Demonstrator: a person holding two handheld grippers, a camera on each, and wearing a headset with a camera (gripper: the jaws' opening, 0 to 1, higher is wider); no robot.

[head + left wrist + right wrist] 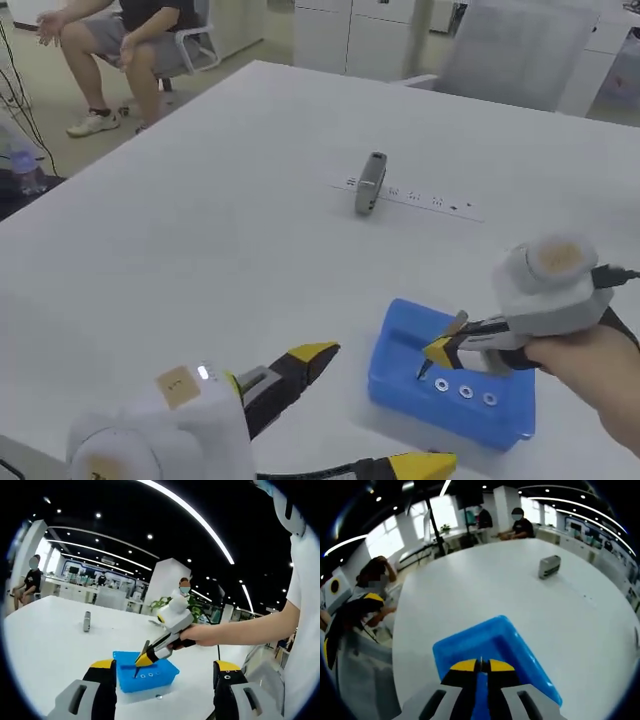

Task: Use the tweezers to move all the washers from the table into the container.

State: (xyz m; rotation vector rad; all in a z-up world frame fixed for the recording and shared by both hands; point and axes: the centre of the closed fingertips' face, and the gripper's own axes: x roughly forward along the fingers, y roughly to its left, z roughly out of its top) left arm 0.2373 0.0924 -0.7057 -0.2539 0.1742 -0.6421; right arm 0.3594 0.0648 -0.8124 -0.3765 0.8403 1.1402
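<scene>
A blue container [395,372] [125,684] [470,645] stands near the table's front edge. Three washers [466,391] [150,674] lie in a row inside it. Just in front of the container, a single washer [158,697] rests on the table. My right gripper [437,350] [142,660] [481,665] is shut on the tweezers [422,370] [136,671], whose tips point down into the container's left part. My left gripper [390,406] [165,665] stands open in front of the container, with nothing between its yellow-tipped jaws.
A small grey device [371,182] [87,621] [549,566] lies further out on the white table [220,250]. A person sits on a chair [190,45] beyond the far left corner. Another chair [520,50] stands at the far edge.
</scene>
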